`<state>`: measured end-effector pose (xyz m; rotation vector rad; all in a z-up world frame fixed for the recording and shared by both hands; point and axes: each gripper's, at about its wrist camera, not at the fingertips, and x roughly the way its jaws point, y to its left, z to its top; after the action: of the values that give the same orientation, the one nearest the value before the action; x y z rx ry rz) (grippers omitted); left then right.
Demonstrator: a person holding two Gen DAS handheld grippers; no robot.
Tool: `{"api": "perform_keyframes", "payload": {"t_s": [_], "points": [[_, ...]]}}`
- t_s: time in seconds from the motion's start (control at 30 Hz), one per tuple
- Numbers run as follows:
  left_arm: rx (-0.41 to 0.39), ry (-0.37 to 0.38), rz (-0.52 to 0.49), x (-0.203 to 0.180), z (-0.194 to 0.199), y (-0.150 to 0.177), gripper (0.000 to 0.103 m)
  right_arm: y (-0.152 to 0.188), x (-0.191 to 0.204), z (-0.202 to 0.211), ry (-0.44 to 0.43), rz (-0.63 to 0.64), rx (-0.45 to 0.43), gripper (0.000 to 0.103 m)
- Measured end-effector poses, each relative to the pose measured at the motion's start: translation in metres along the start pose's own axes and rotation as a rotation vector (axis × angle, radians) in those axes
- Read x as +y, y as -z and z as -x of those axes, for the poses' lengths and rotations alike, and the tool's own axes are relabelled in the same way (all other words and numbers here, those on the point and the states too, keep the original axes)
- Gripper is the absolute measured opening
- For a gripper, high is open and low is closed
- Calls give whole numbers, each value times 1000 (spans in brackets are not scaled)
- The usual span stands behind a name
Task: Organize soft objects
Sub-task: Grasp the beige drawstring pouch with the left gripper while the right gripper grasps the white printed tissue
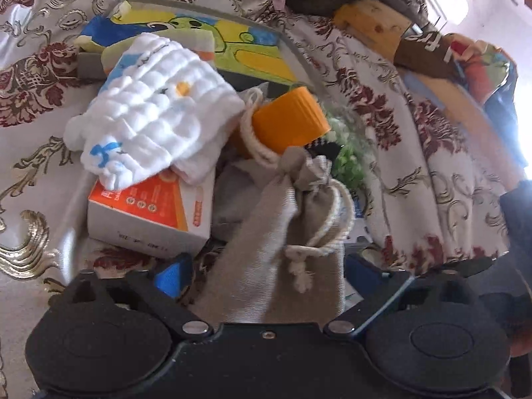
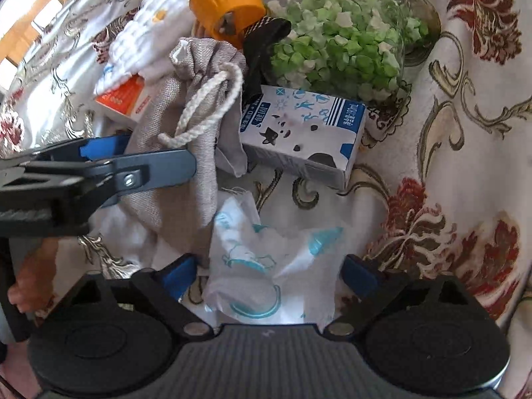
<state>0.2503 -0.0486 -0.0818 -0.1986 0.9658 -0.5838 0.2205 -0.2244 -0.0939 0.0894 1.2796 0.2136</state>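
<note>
A beige linen drawstring bag lies in the pile, its cord knotted at the neck. My left gripper stands open astride it, one blue finger on each side, and I see no pad pressing the cloth. In the right wrist view one of its fingers crosses in front of the bag. A white quilted cloth rests on an orange and white box. My right gripper is open above a crumpled white wrapper with teal print.
An orange-lidded jar of green paper stars lies on its side behind a blue and white milk carton. A cartoon picture board sits at the back. A floral cloth covers the surface. A hand shows at lower left.
</note>
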Motion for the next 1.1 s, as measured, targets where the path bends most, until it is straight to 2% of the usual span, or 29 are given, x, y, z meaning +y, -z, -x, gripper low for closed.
{"api": "perform_keyframes", "payload": {"t_s": [0.07, 0.17, 0.2, 0.27, 0.3, 0.43, 0.53, 0.63, 0.8, 0.9, 0.93, 1.0, 1.07, 1.1], "points": [[15, -19, 6, 2, -2, 0, 82, 1, 2, 0, 16, 2, -5, 86], [27, -13, 38, 9, -3, 0, 57, 2, 0, 1, 17, -16, -13, 79], [26, 3, 40, 10, -2, 1, 45, 3, -1, 3, 14, -22, -18, 75], [20, 8, 36, 8, 0, 3, 41, 4, -3, 5, 13, -29, -30, 69], [12, 12, 23, 6, 2, 4, 36, 4, -4, 5, 11, -33, -34, 66], [-13, 26, -27, -7, 12, 6, 20, 7, -9, 12, -3, -44, -50, 62], [-35, 24, -20, -12, 24, 8, 10, 6, -13, 15, -14, -69, -63, 60], [-41, 14, -1, -14, 33, 10, 10, 4, -27, 17, -26, -101, -85, 60], [-25, 40, 7, -12, 30, 16, 12, 2, -52, 37, -69, -163, -162, 60], [-17, 61, 2, -13, 24, 17, 25, 3, -60, 44, -81, -187, -197, 60], [-16, 64, 4, -13, 22, 17, 25, 3, -60, 45, -84, -192, -206, 60], [-5, 64, -3, -13, 18, 17, 25, 3, -63, 48, -88, -192, -237, 60], [4, 44, -22, -14, 15, 19, 12, 5, -57, 50, -94, -187, -270, 60], [5, 31, -32, -14, 16, 19, 11, 3, -56, 49, -98, -186, -282, 60]]}}
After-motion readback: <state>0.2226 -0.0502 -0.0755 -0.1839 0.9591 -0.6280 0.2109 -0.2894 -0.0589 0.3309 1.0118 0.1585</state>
